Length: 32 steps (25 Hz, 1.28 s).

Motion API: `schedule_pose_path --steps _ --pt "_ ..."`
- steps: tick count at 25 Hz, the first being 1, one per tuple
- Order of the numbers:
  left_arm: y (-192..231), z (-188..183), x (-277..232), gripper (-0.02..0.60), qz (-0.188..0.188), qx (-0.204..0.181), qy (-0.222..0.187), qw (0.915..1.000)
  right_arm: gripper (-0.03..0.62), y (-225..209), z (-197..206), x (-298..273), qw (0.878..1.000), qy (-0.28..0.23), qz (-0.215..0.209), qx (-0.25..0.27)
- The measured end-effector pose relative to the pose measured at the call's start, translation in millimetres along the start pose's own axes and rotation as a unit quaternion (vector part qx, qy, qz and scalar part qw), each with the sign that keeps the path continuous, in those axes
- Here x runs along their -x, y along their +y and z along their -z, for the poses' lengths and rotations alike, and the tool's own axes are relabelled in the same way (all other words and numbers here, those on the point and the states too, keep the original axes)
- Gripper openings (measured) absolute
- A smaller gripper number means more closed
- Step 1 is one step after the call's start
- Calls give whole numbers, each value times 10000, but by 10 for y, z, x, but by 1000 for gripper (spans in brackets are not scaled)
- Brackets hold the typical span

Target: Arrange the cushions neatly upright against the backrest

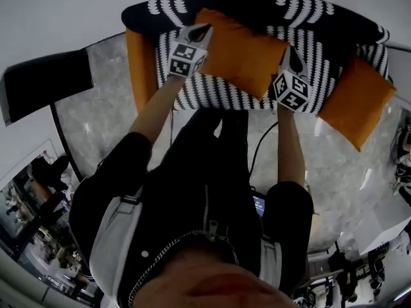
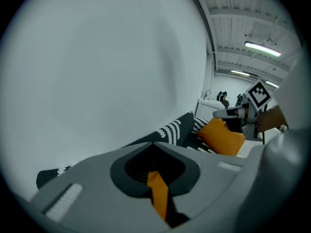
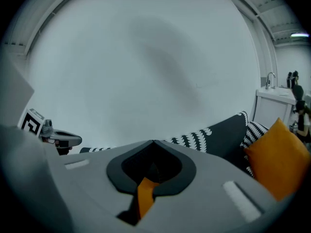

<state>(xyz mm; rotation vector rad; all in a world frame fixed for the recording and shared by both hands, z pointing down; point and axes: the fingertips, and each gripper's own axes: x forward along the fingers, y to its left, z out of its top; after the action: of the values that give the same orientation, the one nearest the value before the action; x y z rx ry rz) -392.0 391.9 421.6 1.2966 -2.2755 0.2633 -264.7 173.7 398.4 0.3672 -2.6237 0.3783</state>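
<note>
A person is standing in front of the sofa, a black seat with white looping stripes, and is bending over it with a gripper in each hand. At the sofa's left end, the left cushion is showing as a narrow orange band along the side of the seat.

The left gripper is reaching over the sofa's seat toward the backrest. Its jaws are pinching tight on a fold of orange fabric at the left corner of the middle cushion. That cushion is lying tilted across the middle of the sofa, with its far edge close to the backrest. The two grippers are holding it by opposite corners. The right gripper is clamping the cushion's right corner, its jaws closed with a strip of orange cloth caught between them.

At the sofa's right end, the right cushion is sitting with one corner pointing up, apart from the middle one. Behind the sofa, a plain pale wall is filling most of both gripper views.
</note>
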Motion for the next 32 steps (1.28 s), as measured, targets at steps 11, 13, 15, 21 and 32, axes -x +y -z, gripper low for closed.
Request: schedule_pose_path --steps 11,13,15,21,32 --pt "629 775 -787 11 -427 -16 524 9977 3 -791 730 -875 9972 370 336 -555" --pt "808 859 -829 11 -590 38 562 9967 3 -856 864 -1079 9968 399 429 -543" --pt "931 941 -881 11 -693 95 593 9958 3 -965 1017 -1192 9959 386 644 -509" --pt "1091 1251 -1103 11 -892 153 763 9930 3 -1307 1539 -1505 9920 705 874 -585" --pt "1607 1801 -1531 170 -1355 71 1057 9851 126 -1691 2267 -2262 9846 1214 1090 -622"
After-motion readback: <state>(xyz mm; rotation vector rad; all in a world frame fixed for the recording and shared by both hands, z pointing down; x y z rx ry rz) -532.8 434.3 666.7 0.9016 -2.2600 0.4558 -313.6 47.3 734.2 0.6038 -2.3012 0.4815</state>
